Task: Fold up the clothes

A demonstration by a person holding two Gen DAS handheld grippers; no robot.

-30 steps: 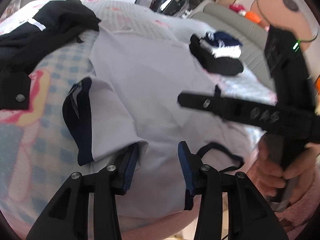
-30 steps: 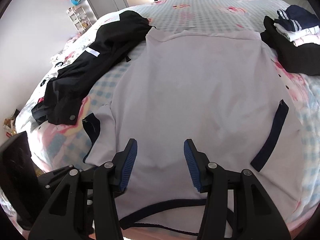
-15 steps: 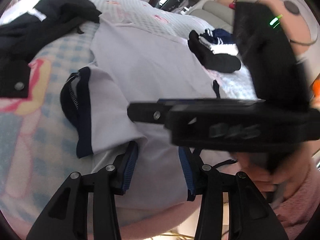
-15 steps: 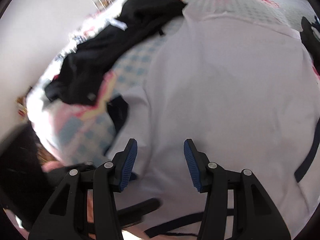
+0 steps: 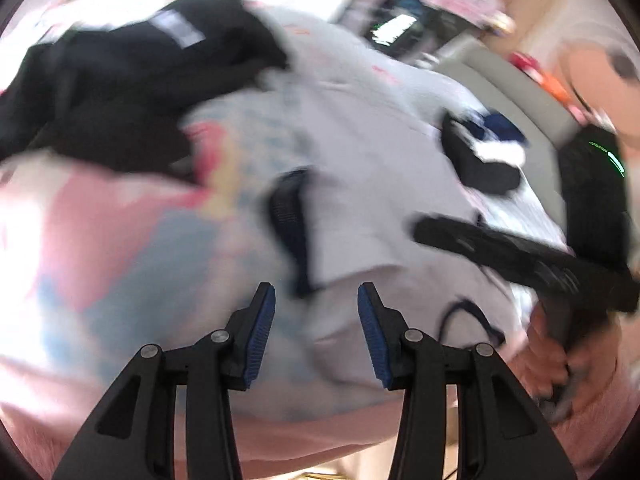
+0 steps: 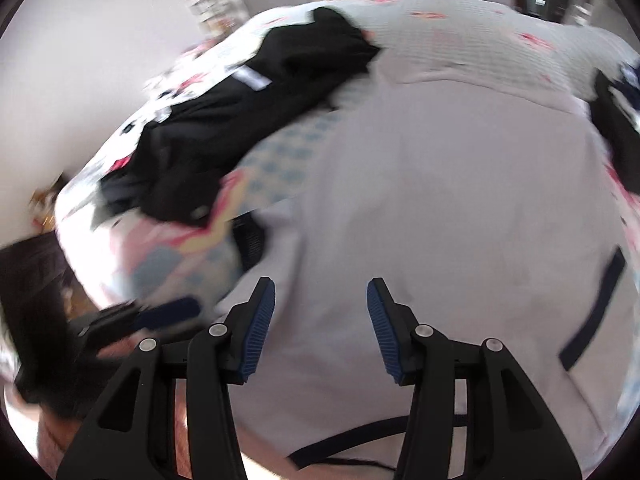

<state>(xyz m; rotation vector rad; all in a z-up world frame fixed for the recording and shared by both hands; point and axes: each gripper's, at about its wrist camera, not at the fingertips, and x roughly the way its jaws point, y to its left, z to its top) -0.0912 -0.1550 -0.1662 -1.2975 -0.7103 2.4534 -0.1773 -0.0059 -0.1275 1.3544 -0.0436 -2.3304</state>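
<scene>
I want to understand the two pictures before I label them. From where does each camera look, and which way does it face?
Left wrist: sits on the left gripper, looks down over the bed at the white shirt; the right gripper and its hand show.
Right wrist: sits on the right gripper, looks down at the same shirt; the left gripper shows blurred.
Shared: white shirt, black garment, folded pile.

Place: a bedroom in a home.
Bed (image 6: 460, 20): lying under a checked, pink-flowered sheet, with clothes spreading across it.
Folded pile (image 5: 486, 156): sitting near the bed's edge.
Shelf (image 6: 208, 4): standing cluttered against the far wall.
</scene>
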